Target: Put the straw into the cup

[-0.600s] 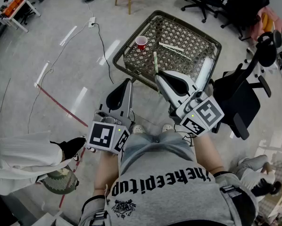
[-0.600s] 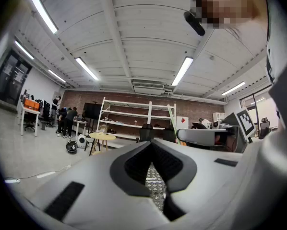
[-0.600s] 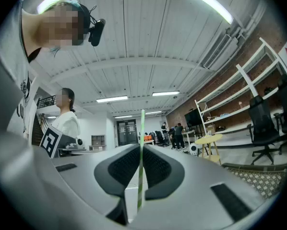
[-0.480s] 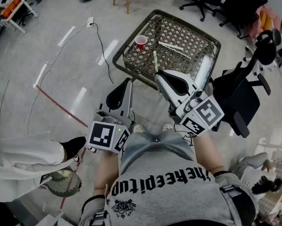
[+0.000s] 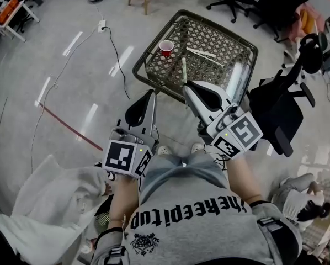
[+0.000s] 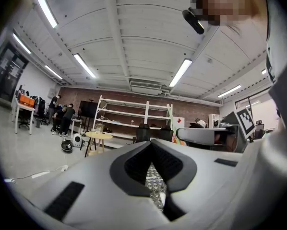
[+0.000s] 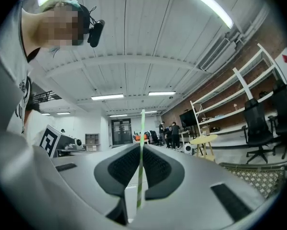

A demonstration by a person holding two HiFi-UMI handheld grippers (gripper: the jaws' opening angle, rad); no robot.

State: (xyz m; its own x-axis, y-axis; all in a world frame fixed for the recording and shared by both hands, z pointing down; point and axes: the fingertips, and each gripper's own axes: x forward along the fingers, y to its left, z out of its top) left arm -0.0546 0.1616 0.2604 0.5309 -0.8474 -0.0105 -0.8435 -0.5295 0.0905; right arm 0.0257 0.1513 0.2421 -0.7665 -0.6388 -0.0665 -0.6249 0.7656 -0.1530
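The thin pale green straw (image 7: 141, 143) is being gripped by the clenched right claw (image 5: 188, 88). It is standing upright between the pads, with its upper length poking clear of them. In the head view its free end is being seen against the near part of the dark lattice-topped metal table (image 5: 157, 40). The small red plastic cup (image 5: 166, 48) is standing upright on that table, at about 11 o'clock from the straw's end and well apart from it. The left claw (image 5: 152, 97) is being held closed on nothing, off the table, at about 8 o'clock from the straw. Compared with the pictures from half a second earlier, almost nothing is being altered in the hands: both claws and the straw are being held in the same pose, and the gap to the cup is not being noticeably narrowed. Only the person in white clothing (image 5: 54, 203) at 7 o'clock is being brought further into view. The carry is therefore being judged as barely begun, with the straw yet to be brought over the cup's mouth and lowered.
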